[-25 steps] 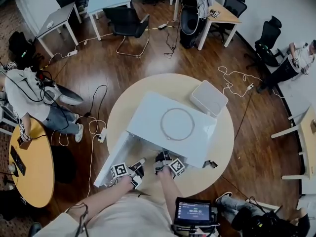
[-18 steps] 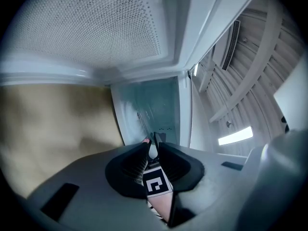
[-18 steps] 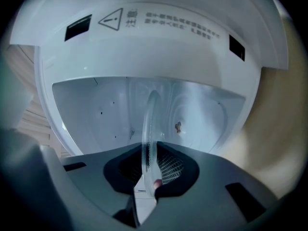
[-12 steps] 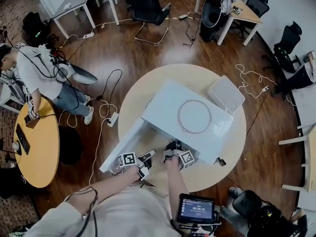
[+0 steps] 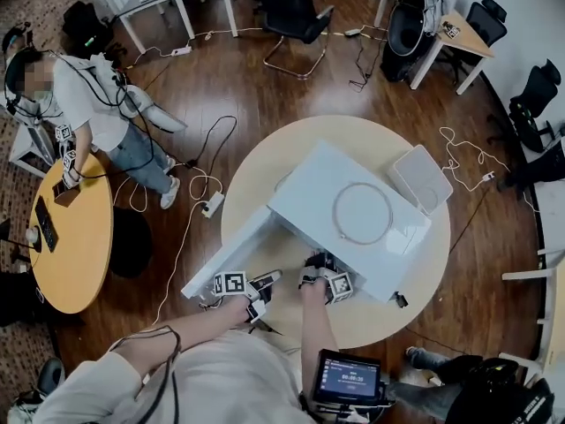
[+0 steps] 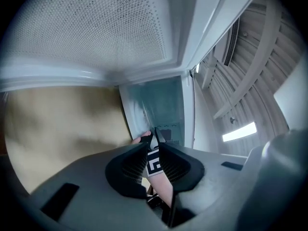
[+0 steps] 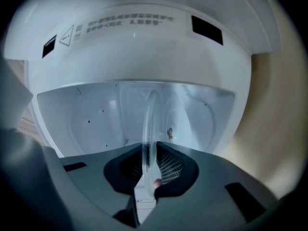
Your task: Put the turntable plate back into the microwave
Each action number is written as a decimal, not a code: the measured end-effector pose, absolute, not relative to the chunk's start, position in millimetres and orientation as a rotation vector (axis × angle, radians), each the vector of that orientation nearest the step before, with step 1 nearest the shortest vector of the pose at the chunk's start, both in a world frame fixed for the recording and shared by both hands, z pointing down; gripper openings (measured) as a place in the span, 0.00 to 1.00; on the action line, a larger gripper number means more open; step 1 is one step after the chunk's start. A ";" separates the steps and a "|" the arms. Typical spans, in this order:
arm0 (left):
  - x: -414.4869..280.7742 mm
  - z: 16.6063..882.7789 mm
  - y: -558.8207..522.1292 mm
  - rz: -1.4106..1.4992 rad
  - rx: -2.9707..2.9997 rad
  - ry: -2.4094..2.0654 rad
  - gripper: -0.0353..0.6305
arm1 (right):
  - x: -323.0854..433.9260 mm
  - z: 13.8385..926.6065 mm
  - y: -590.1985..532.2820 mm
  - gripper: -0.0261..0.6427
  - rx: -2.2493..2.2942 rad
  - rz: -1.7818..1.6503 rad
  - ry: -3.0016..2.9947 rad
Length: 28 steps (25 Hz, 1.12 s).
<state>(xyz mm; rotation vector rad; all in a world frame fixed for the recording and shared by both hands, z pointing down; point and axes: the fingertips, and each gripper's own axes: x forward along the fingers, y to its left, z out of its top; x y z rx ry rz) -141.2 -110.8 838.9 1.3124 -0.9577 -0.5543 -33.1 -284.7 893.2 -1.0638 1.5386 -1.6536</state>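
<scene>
Round beige table [image 5: 265,162] under us, clear glass turntable plate [image 7: 153,110] pinched edge-on by our right gripper [image 7: 150,148] at the mouth of the open white microwave [image 7: 144,57], its door [image 5: 225,259] swung wide, our left gripper [image 6: 153,134] beside it, jaws drawn together on nothing.

microwave [image 5: 309,193]: 1 | turntable plate [image 7: 152,119]: 1 | ring [image 5: 335,210]: 1 | white box [image 5: 422,177]: 1 | left claw [image 6: 153,137], right claw [image 7: 149,150]: 2 | pale table [image 5: 256,166], yellow table [image 5: 79,254]: 2 | tablet [image 5: 347,378]: 1
</scene>
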 end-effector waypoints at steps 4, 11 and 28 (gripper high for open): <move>-141.5 840.4 -117.6 -0.576 1.307 -0.979 0.14 | -30.2 905.4 -288.5 0.10 -1.084 -1.706 1.496; -134.8 856.3 -150.8 -0.609 1.357 -1.045 0.14 | -32.0 917.3 -283.2 0.08 -1.152 -1.788 1.483; -142.0 917.4 -201.4 -0.548 1.297 -1.138 0.20 | -52.3 922.1 -244.1 0.08 -1.140 -1.984 1.565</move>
